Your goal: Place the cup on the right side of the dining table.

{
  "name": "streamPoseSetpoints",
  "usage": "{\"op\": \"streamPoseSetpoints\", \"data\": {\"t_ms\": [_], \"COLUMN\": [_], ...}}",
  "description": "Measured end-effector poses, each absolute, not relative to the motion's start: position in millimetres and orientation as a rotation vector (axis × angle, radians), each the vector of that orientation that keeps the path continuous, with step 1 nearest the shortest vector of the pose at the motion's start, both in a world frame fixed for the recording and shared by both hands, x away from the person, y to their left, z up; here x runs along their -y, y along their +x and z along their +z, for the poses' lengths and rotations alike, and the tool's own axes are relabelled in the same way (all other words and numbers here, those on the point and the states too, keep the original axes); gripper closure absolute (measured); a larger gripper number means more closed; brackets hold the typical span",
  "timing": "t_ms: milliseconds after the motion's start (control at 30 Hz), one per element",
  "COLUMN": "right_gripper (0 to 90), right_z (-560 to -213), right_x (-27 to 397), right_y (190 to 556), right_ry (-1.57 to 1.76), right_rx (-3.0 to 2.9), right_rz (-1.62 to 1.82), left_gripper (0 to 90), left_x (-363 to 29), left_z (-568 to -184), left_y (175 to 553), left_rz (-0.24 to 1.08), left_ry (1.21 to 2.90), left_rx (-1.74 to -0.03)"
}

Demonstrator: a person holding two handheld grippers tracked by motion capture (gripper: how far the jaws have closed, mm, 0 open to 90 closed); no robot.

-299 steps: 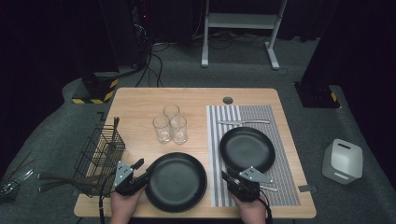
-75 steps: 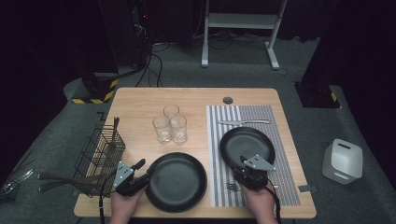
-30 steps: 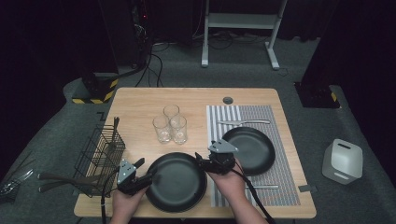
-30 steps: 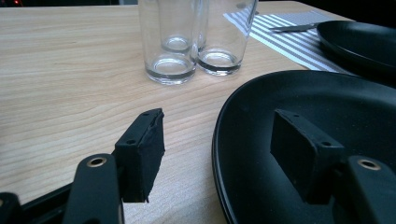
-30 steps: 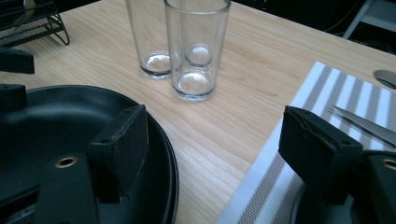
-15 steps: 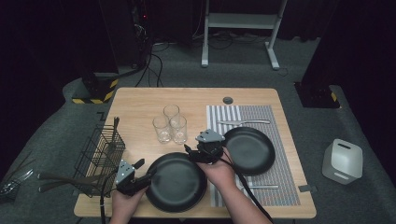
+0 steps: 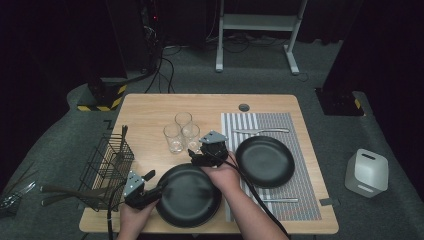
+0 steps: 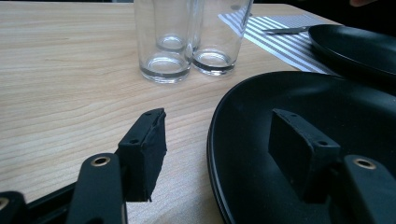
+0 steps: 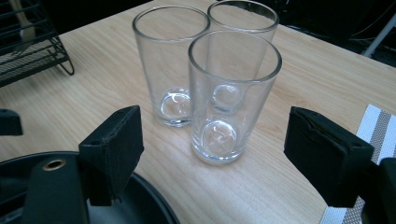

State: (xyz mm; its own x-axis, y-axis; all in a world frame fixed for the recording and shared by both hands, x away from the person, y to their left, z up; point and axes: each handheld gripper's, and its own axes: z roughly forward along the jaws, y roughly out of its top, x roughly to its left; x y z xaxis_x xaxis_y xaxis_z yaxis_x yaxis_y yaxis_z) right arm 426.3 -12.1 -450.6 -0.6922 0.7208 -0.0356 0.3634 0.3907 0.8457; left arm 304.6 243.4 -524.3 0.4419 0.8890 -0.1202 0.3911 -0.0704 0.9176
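On the table, nearest glass point(image 9: 232, 98): sitting just ahead of right gripper point(image 9: 229, 154), jaws widening, nothing between.
Left gripper point(image 8: 224, 140): gaping, straddling plate point(image 8: 299, 154) rim.
Writing: none readable.

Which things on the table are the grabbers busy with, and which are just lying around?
In the job:
- right gripper, open, aimed at the nearest glass
- left gripper, open around the rim of the near black plate

Just lying about:
- far black plate
- knife
- wire basket
- striped mat
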Motion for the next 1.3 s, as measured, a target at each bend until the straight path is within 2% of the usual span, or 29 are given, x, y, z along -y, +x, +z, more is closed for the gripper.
{"op": "streamPoseSetpoints", "data": {"t_ms": [533,1100,1300], "right_gripper": [11.1,14.3,19.5], "right_z": [-459,-465,-467], "right_x": [-2,-20,-24], "right_y": [457,480,484], "right_ry": [1.014,1.006,1.005], "right_rx": [-2.269,-2.273,-2.271], "right_rz": [1.214,1.232,1.235], "left_gripper": [37.3,37.1,37.2], "left_x": [-244,-244,-244], "left_z": [-524,-524,-524], "left_y": [305,305,305], "left_rz": [0.601,0.591,0.595], "left_ry": [1.664,1.662,1.664], "left_rx": [-1.122,-1.12,-1.117]}}
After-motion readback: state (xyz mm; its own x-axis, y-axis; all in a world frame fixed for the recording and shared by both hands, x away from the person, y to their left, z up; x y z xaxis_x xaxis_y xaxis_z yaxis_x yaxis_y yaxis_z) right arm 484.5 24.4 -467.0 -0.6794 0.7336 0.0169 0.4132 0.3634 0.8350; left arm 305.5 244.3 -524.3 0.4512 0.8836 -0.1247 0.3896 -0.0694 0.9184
